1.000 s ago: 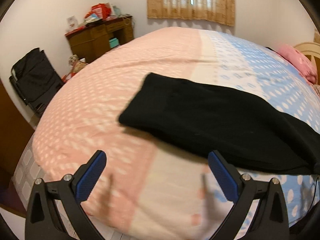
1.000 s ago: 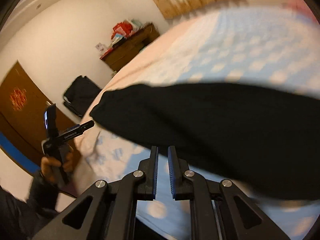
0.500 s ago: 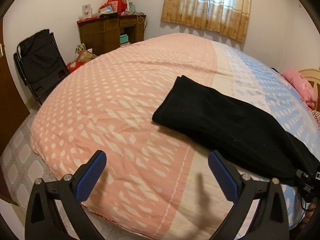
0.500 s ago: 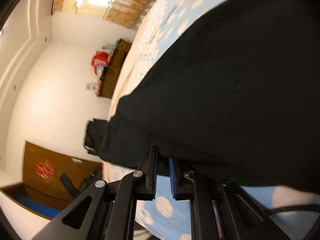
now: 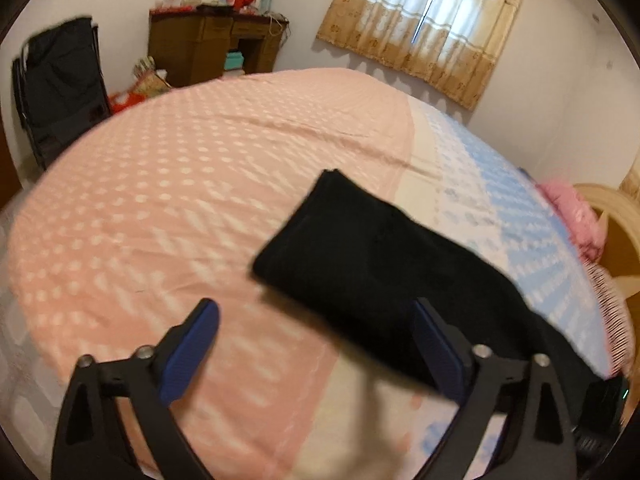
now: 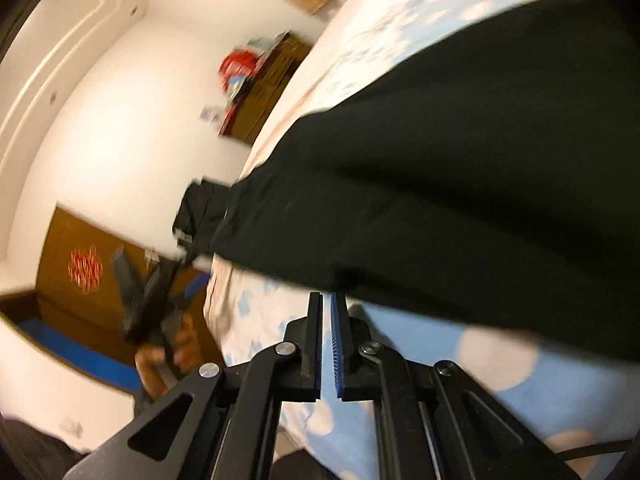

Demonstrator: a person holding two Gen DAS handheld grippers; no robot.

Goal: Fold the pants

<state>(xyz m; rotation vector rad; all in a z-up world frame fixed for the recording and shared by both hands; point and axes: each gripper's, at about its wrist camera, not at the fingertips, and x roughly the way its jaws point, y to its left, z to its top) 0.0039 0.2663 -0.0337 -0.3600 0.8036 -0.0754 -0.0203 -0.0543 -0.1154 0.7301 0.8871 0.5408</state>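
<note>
Bed (image 5: 160, 208): pink half bare, passable. Black pants (image 5: 384, 280) lie across the middle, toward the blue half.

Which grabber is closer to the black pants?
Right. The right gripper has its tips at the edge of the black pants; the left gripper hovers open, back from them.

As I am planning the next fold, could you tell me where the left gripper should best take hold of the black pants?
Probably the near corner of the free end of the black pants, coming in low from the bed's near edge. That end lies flat on the pink bedspread, its edge facing the open left gripper, while the right gripper sits nearly shut at the other end.
</note>
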